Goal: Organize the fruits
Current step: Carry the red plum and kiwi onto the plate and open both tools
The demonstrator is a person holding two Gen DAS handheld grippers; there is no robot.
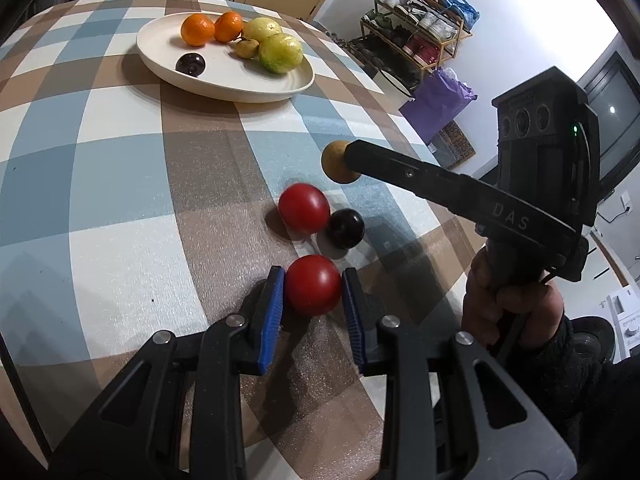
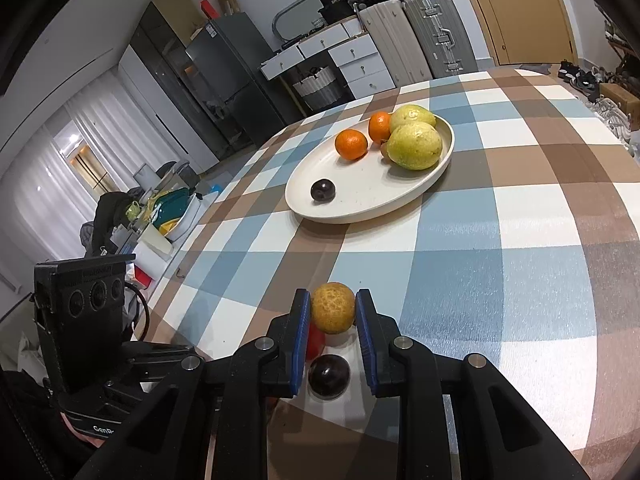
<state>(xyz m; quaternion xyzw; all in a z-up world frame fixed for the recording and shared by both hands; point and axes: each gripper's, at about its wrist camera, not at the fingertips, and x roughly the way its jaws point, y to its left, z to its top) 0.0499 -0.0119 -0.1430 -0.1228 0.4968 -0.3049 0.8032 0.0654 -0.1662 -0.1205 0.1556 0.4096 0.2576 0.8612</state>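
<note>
Your left gripper [image 1: 313, 294] has its blue pads on either side of a tomato [image 1: 313, 285], which sits on the checked cloth [image 1: 120, 200]; the pads touch or nearly touch its flanks, so the jaws look closed on it, though you cannot tell how firmly. Its underside is hidden, and no stem shows to give it a direction. Just beyond lie a second tomato [image 1: 304, 208] and a dark plum [image 1: 345, 228], touching each other. Your right gripper [image 2: 333, 312] is clenched on a tan, rough-skinned fruit [image 2: 333, 308] held clear above the cloth; from the left wrist only its rounded far half shows, the rest covered by the black finger. Under that gripper the plum sits in plain view between the fingers, while the second tomato is mostly hidden behind the left finger, only a red sliver showing. Well apart, toward the far side of the table, the oval plate [image 1: 224, 80] holds two oranges [image 1: 197, 30], two yellow-green fruits [image 1: 280, 53], another dark plum [image 1: 190, 65] and a small brownish fruit [image 1: 246, 47], half hidden in the right view. The plate's long axis runs from near-left to far-right in the right view.
</note>
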